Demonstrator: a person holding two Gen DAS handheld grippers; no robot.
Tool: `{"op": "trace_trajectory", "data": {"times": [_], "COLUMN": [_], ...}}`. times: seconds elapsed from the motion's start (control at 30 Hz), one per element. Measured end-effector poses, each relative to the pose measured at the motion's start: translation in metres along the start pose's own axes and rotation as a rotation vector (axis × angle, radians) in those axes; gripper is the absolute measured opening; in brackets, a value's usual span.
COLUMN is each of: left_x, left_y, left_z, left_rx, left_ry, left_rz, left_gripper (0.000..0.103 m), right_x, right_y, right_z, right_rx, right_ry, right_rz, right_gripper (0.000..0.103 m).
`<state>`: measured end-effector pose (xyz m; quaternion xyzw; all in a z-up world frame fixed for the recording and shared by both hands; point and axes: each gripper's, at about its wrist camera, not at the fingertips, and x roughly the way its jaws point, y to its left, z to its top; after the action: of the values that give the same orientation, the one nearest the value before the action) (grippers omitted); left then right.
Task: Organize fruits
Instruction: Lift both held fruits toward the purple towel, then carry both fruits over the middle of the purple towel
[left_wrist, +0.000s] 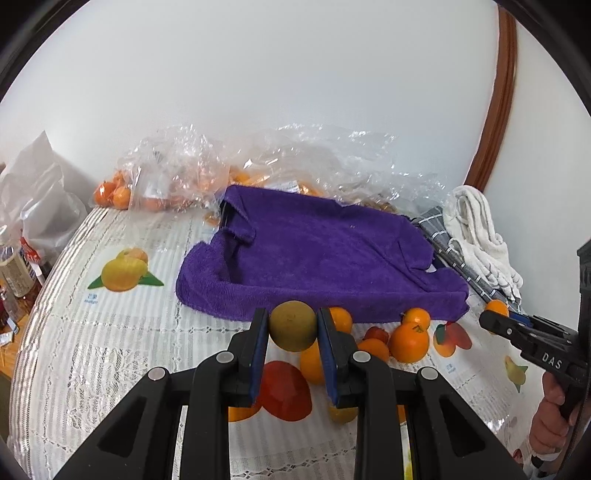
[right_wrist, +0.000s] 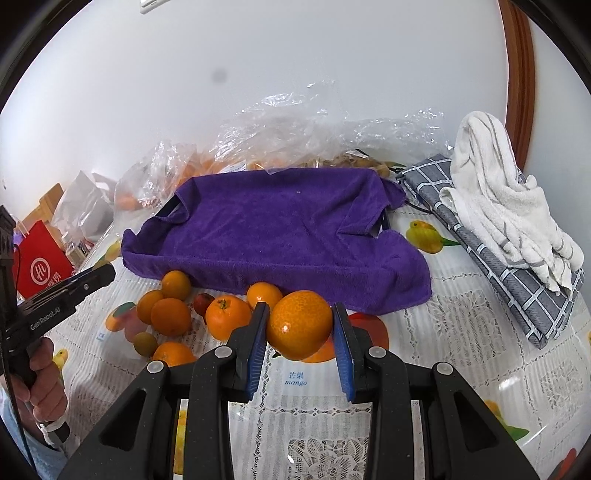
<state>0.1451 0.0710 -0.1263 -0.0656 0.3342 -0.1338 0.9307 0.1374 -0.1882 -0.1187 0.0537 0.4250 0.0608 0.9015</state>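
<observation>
My left gripper (left_wrist: 292, 318) is shut on a round brownish-green fruit (left_wrist: 293, 330), held above the table in front of the purple towel (left_wrist: 321, 254) that drapes a tray. My right gripper (right_wrist: 300, 314) is shut on a large orange (right_wrist: 299, 326), also held off the table. Loose fruit lies along the towel's near edge: several oranges (right_wrist: 228, 321), a small red fruit (right_wrist: 203, 301) and a small brownish one (right_wrist: 145, 343). The left gripper (right_wrist: 105, 275) shows side-on at the left of the right wrist view, with a hand (right_wrist: 44, 387) on its grip.
Clear plastic bags (left_wrist: 173, 173) holding more oranges lie behind the towel by the wall. A grey checked cloth (right_wrist: 491, 266) and a white towel (right_wrist: 506, 206) sit on the right. A red bag (right_wrist: 40, 258) and bottles (left_wrist: 14, 269) stand past the table's left edge.
</observation>
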Motion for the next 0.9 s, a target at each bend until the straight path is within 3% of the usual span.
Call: {"op": "trace_trajectory", "data": {"times": [0.1, 0.33, 0.47, 0.6, 0.9], "left_x": [-0.001, -0.001, -0.006, 0.000, 0.043], "left_y": [-0.007, -0.022, -0.025, -0.028, -0.024], "left_z": [0.003, 0.026, 0.055, 0.085, 0.125], "left_rx": [0.037, 0.078, 0.083, 0.091, 0.044], "left_ry": [-0.009, 0.072, 0.078, 0.069, 0.087], "left_rz": [0.024, 0.095, 0.104, 0.183, 0.179], "left_gripper": [0.025, 0.025, 0.025, 0.025, 0.025], "right_x": [-0.004, -0.010, -0.004, 0.005, 0.055], "right_y": [-0.003, -0.005, -0.002, 0.001, 0.011], "right_z": [0.007, 0.035, 0.058, 0.085, 0.133], "right_rx": [0.005, -0.004, -0.005, 0.019, -0.015], "right_ry": [-0.013, -0.047, -0.060, -0.075, -0.059], "right_rz": [-0.003, -0.008, 0.007, 0.068, 0.108], "right_gripper": [0.034, 0.034, 0.034, 0.034, 0.034]}}
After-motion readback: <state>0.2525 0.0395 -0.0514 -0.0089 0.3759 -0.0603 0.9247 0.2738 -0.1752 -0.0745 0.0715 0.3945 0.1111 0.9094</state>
